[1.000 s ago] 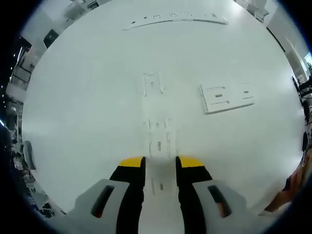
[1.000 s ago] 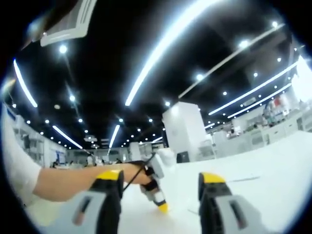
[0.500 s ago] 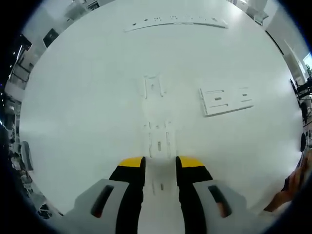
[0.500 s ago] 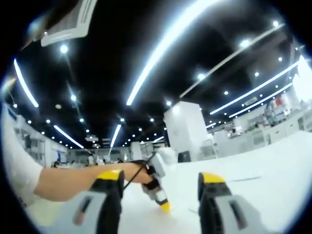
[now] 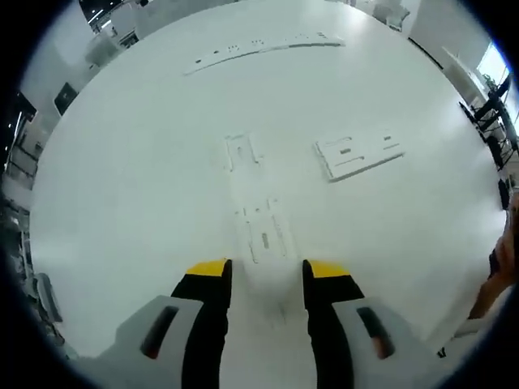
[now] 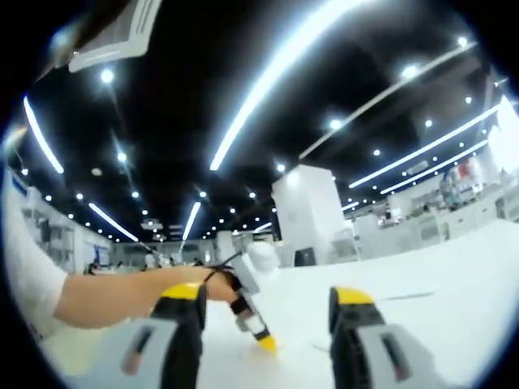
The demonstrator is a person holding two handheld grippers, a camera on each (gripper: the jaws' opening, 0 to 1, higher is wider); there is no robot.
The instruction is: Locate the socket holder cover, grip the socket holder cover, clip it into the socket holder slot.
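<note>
White on the white counter [image 5: 122, 186], I see the socket holder cover [image 5: 265, 233] lying lengthwise away from my left hand-held gripper [image 5: 266, 271], whose released jaws gape, holding nothing.

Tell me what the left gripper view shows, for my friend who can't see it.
The open yellow-tipped left tongs hover over a big white table, just short of a small white slotted plastic piece. Farther off lie another small white clip piece, a flat white rectangular plate and a long thin white strip.
</note>
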